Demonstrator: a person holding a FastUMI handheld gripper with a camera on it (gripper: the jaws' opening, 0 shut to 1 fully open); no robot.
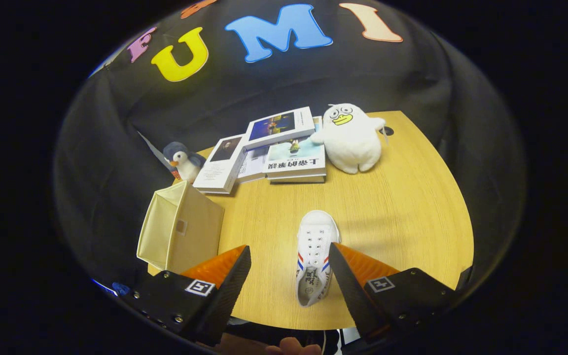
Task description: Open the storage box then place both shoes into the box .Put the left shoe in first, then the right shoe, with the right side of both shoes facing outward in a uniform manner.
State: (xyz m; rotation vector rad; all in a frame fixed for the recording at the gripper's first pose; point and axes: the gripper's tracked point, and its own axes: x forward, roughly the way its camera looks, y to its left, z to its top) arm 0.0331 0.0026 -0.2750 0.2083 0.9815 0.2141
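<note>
You are at a shoe-placing step, as far as this view lets you judge: the cream fabric storage box [180, 231] stands with its mouth already open, and I cannot see inside it well enough to say whether a shoe is in it. One white shoe [314, 256] lies on the worktop [402, 222], to the right of the box and well apart from it, toe pointing away from you.

Your gripper [290, 261] is spread wide and holds nothing; the shoe sits just inside the right finger [350, 281], which overlaps its edge, while the left finger [225, 281] is nearer the box.

Next, you probably need to centre the fingers over the shoe, come down, and close across its sides near the laces, then carry it left to the box, turning it so its right side faces outward.

Counted: one box, one shoe, two plush toys (a penguin [184, 161] beyond the box, a white duck [352, 138] further right), and about four books [269, 150] between them.
</note>
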